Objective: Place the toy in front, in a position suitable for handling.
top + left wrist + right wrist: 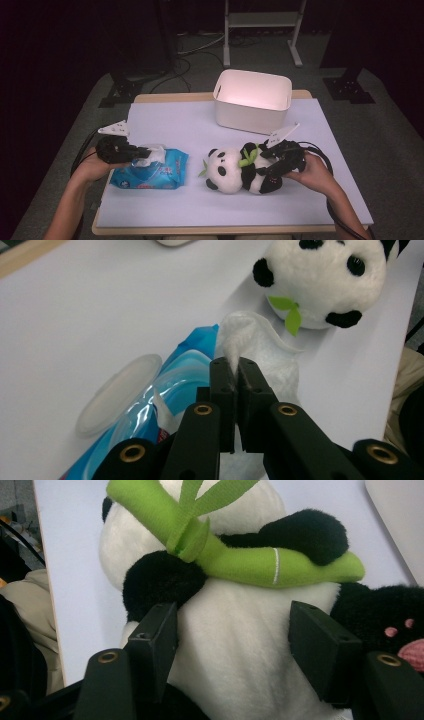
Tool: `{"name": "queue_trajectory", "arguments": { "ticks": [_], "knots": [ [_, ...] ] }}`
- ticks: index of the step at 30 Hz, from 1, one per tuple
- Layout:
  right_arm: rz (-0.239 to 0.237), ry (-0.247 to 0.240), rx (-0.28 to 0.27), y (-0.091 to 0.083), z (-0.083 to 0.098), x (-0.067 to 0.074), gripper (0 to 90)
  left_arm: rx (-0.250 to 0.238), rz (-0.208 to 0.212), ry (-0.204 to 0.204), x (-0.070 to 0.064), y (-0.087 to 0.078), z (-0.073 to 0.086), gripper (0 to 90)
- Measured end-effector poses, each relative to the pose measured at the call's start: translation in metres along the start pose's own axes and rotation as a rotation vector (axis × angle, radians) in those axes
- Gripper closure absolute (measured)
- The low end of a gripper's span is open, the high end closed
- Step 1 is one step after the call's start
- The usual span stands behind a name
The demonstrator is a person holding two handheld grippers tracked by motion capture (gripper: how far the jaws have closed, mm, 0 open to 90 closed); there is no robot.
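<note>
Near table's [165,220] front-left edge, left gripper [233,371] clenched on a wipe [260,347], drawing it from pack [150,170] w/ lid open. Right gripper [232,645] clamps panda's [235,167] belly at front-centre, prob. steadying it for wiping.

Black-and-white panda [232,170] between the right gripper's [274,165] black jaws, green bamboo [260,562] just beyond them. White wipe [260,347] in the left gripper's [235,371] black jaws; blue pack [150,172] beneath, clear lid [120,392] beside. Pale lilac mat [190,125]. White bin [252,100] beyond.
</note>
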State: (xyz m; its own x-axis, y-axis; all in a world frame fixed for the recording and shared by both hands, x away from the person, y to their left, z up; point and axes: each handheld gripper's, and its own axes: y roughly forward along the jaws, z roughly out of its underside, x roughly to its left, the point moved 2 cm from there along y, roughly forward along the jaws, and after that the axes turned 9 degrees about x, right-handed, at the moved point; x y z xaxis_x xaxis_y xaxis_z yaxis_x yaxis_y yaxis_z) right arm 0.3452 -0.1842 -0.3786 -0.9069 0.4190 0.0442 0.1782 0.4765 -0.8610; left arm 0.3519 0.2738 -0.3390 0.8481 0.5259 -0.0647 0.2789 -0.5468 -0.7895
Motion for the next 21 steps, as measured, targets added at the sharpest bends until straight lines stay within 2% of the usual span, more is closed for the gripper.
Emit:
{"name": "queue_trajectory", "arguments": {
  "ticks": [2,9,14,18,21],
  "knots": [
    [0.000,-0.009,-0.004,0.000,0.000,-0.001,36.0,0.007,-0.004,0.004,0.000,-0.002,-0.002,87.1],
    [-0.021,0.014,-0.033,-0.002,0.003,-0.002,35.9,-0.010,0.005,0.014,-0.003,-0.006,-0.008,87.0],
    [-0.030,0.004,-0.041,-0.007,0.003,-0.001,36.8,-0.065,0.045,0.025,-0.007,-0.013,-0.016,87.0],
    [-0.024,-0.002,-0.055,-0.013,0.003,-0.001,36.9,-0.060,0.047,0.045,-0.010,-0.015,-0.026,86.9],
    [-0.043,0.000,-0.094,-0.021,0.003,0.001,36.9,-0.057,0.054,0.061,-0.014,-0.014,-0.035,86.9]
  ]
}}
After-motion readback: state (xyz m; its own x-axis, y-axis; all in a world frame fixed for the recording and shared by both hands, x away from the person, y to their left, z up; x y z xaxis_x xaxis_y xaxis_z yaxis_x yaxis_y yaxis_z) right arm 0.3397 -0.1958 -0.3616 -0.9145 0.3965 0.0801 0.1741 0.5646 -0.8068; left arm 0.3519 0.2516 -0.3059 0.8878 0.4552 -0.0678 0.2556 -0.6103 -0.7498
